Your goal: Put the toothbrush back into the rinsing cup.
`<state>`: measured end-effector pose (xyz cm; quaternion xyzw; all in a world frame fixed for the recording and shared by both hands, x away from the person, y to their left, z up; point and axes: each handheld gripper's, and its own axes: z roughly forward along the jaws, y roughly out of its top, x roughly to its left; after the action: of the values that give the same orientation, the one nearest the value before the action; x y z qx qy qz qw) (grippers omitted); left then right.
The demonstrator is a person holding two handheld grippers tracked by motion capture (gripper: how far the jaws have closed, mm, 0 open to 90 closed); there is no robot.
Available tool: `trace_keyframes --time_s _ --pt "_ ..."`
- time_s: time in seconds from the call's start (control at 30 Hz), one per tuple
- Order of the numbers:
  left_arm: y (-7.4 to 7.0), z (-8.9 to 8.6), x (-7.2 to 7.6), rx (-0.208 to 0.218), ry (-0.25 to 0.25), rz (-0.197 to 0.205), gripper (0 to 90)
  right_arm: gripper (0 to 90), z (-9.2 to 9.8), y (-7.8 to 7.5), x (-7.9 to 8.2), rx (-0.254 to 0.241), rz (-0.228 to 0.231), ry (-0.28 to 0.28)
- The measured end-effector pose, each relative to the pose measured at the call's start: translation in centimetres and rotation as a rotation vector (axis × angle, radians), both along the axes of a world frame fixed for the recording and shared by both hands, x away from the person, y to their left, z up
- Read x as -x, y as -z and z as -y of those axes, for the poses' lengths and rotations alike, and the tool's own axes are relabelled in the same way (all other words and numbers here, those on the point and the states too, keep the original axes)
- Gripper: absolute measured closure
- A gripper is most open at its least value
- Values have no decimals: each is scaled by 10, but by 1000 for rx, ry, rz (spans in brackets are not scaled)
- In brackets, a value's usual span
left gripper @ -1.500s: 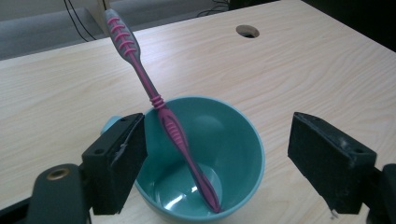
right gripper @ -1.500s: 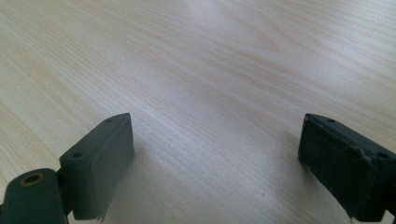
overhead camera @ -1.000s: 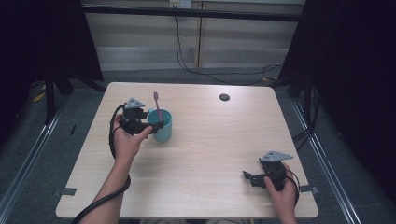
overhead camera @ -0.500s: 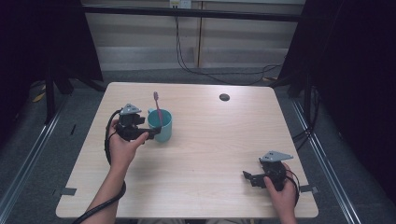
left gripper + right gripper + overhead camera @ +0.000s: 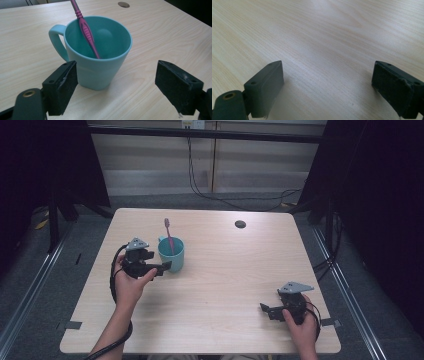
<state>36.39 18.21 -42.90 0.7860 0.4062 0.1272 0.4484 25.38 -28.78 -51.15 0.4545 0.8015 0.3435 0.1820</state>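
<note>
Two hands come in from the near edge of the desk [image 5: 225, 285], each carrying a tool. Nearest, at the front right corner, the right tool [image 5: 267, 310] lies low in its hand and points left across the wood; its jaws stand spread with nothing between them, bare woodgrain showing beyond them in the right gripper view. Farther in on the left, the left forearm stretches forward and the left tool [image 5: 167, 265] is held level, pointing right toward the teal mug [image 5: 171, 255]. Its jaws are released and wide; in the left gripper view the mug [image 5: 98, 53] stands just beyond them, one jaw close beside its wall, and whether it touches I cannot tell. Pale wood covers the desk, with a small dark round disc [image 5: 240, 224] near its far edge. Beyond lie grey floor, dark curtains at both sides and cables. Inside the upright mug a pink toothbrush [image 5: 169, 237] leans, its long axis steep, upper end tilted up and toward the far side.
</note>
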Motion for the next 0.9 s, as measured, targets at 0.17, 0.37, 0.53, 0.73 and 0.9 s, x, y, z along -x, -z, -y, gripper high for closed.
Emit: trace_keyframes --time_s 0.17,0.37,0.53,0.73,0.9 --pt "6 -1 3 5 6 -3 173 102 0 0 0 0 0 0" --pt "14 -2 6 0 24 -12 166 101 0 0 0 0 0 0" --pt "22 -3 8 -12 32 -22 166 102 0 0 0 0 0 0" --pt "29 -5 10 -6 33 -41 167 102 0 0 0 0 0 0" --pt "35 -6 11 -24 39 -52 167 101 0 0 0 0 0 0"
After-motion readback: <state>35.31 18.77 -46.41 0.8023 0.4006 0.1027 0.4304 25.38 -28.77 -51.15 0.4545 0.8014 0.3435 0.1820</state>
